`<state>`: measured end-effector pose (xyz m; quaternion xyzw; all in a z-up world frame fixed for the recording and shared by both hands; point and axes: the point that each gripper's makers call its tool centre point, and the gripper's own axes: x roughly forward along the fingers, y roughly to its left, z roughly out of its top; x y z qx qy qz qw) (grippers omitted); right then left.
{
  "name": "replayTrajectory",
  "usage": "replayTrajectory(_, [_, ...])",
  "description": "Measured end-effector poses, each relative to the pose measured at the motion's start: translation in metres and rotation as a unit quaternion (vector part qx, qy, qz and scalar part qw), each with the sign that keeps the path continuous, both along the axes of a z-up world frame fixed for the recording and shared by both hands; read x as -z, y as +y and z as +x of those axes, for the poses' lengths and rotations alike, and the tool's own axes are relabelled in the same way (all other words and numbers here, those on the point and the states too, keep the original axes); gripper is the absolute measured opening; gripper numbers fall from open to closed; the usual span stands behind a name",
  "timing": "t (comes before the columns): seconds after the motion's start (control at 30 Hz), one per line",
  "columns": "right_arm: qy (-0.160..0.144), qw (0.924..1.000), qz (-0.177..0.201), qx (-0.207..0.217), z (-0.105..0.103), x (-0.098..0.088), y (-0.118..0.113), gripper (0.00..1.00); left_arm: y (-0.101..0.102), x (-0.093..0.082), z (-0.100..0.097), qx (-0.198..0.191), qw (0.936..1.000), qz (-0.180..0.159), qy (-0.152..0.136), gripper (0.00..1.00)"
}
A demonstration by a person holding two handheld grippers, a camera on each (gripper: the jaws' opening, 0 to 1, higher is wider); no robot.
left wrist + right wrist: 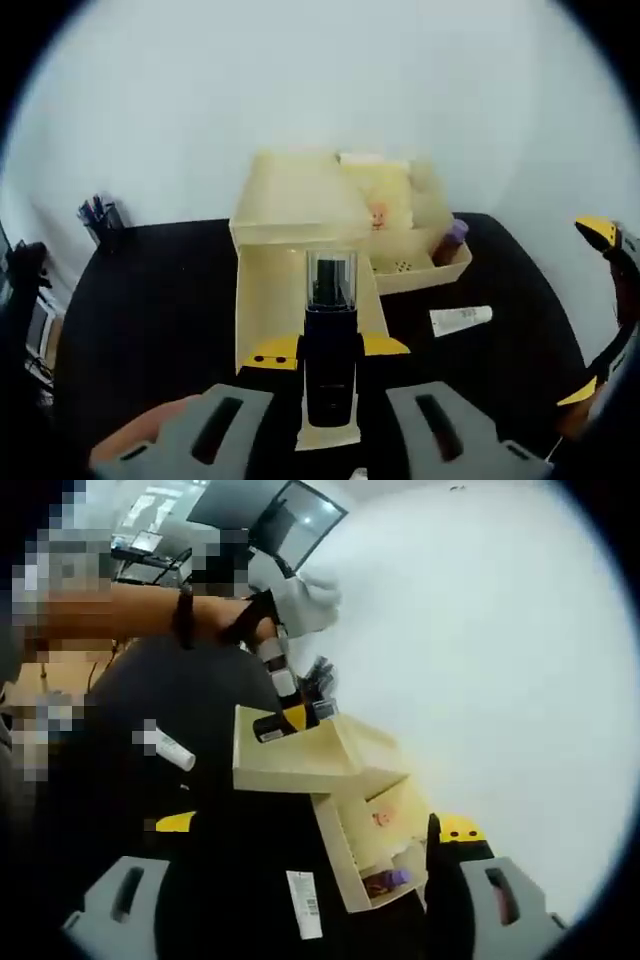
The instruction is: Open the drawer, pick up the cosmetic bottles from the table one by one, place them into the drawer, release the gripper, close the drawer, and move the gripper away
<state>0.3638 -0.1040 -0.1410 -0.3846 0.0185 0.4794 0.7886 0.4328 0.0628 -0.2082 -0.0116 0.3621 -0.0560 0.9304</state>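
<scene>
In the left gripper view, the left gripper [330, 350] was clamped on a dark bottle [331, 335] with a clear cap, held over the pulled-out cream drawer [262, 300] of a smooth plastic organiser [300, 195]. A purple item [456, 232] sat in the side tray, and a white tube [460, 319] lay on the black table [150, 290].

In the right gripper view, the right gripper [310, 865] hovered empty, jaws apart — above the table, near the organiser [350, 780]. A gloved hand [295, 605] reached down, holding the left gripper [290, 715] and its bottle [270, 727] above the drawer [285, 765]; the tube [168, 748] lay nearby.
</scene>
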Motion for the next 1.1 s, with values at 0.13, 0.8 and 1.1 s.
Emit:
replayTrajectory(0.13, [-0.002, 1.0000, -0.003, 0.002, 0.001, 0.001, 0.000, 0.87, 0.003, 0.016, 0.007, -0.005, 0.9997, 0.012, 0.023, 0.15])
replayTrajectory(0.8, [-0.002, 0.9999, -0.011, 0.000, 0.008, 0.005, -0.002, 0.85, 0.018, 0.049, 0.033, -0.035, 0.9971, 0.033, 0.059, 0.15])
replayTrajectory(1.1, [0.002, 0.9999, -0.017, 0.003, 0.013, 0.010, -0.003, 0.84, 0.019, 0.055, 0.042, -0.041, 0.9968, 0.036, 0.058, 0.15])
